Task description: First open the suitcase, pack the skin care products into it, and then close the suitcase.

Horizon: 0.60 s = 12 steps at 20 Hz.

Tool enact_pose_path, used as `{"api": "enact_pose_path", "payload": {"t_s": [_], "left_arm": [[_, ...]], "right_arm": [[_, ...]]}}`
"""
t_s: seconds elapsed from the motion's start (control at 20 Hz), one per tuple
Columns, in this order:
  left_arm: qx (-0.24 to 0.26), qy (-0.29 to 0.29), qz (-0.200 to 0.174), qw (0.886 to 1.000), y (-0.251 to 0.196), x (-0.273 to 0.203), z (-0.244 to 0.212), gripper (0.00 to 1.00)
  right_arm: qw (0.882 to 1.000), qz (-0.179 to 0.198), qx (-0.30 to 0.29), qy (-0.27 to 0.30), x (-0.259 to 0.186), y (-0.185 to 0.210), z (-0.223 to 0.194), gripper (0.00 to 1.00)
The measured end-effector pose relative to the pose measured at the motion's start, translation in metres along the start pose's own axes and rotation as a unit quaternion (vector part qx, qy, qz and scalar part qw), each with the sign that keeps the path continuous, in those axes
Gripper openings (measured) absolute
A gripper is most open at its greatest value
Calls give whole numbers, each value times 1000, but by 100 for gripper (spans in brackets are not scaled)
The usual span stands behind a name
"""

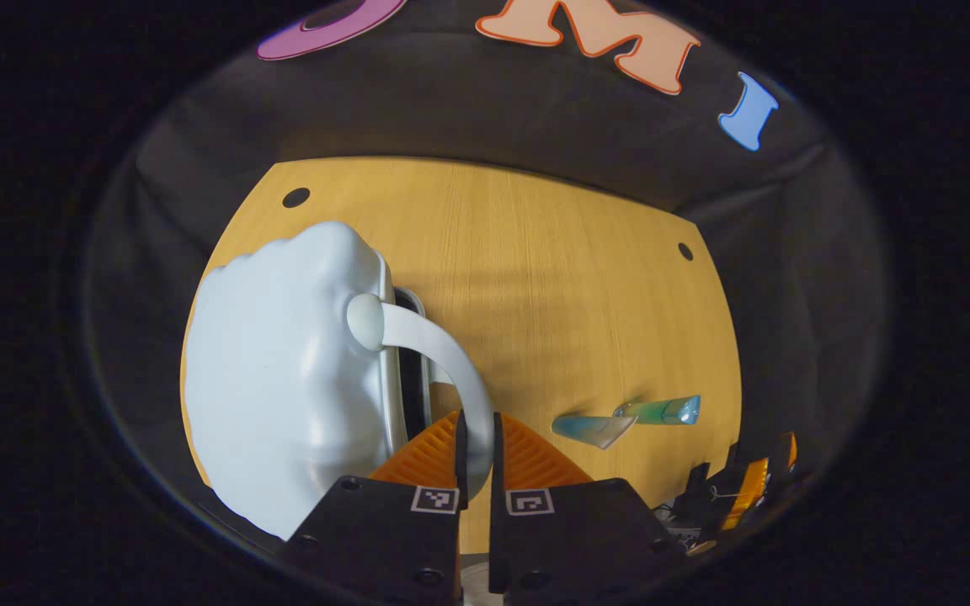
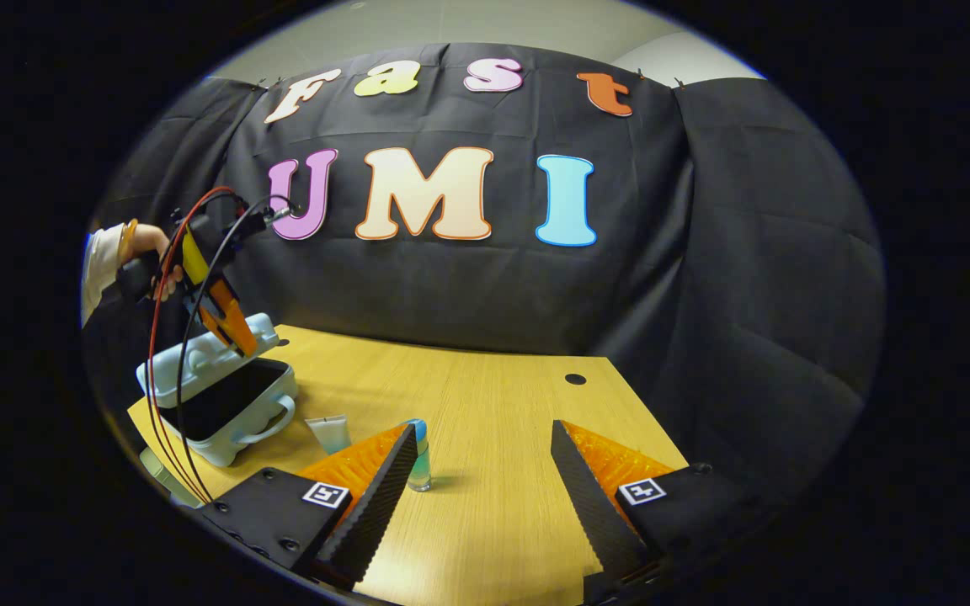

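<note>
Pale blue suitcase (image 2: 220, 396), blue-green tubes (image 1: 660, 411), light wood-grain table (image 2: 493, 471).

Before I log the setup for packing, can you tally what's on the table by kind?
Suitcase: 1, lid partly raised
Skin care tubes: 2, one with a blue cap and one pale
Total: 3

- I see 1 pale blue hard-shell suitcase (image 2: 224, 396) at the table's left edge, lid (image 2: 199, 358) raised partway, dark interior showing.
- 2 blue-green skincare tubes (image 1: 628, 421) lie touching on the wood, well apart from it.
</note>
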<state>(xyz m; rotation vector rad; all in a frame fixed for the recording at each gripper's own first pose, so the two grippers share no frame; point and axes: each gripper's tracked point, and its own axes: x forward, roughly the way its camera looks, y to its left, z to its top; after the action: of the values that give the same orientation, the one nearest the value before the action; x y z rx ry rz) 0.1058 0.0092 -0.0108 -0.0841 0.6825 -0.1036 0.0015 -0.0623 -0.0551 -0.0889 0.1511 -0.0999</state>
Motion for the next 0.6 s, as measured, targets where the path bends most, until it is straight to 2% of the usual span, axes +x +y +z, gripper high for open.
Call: {"api": "enact_pose_path", "payload": {"t_s": [0.15,0.3,0.6], "left_arm": [[-28,-29,-17,999,10,-25,11,9],[-54,-63,-29,996,23,-55,17,6],[-75,-120,-8,990,73,-114,34,6]], "right_arm": [[1000,9,-5,-4,-8,9,0,100],[1000,14,-9,-4,-16,16,-2,100],[1000,20,-14,-12,-25,29,2,100]]}}
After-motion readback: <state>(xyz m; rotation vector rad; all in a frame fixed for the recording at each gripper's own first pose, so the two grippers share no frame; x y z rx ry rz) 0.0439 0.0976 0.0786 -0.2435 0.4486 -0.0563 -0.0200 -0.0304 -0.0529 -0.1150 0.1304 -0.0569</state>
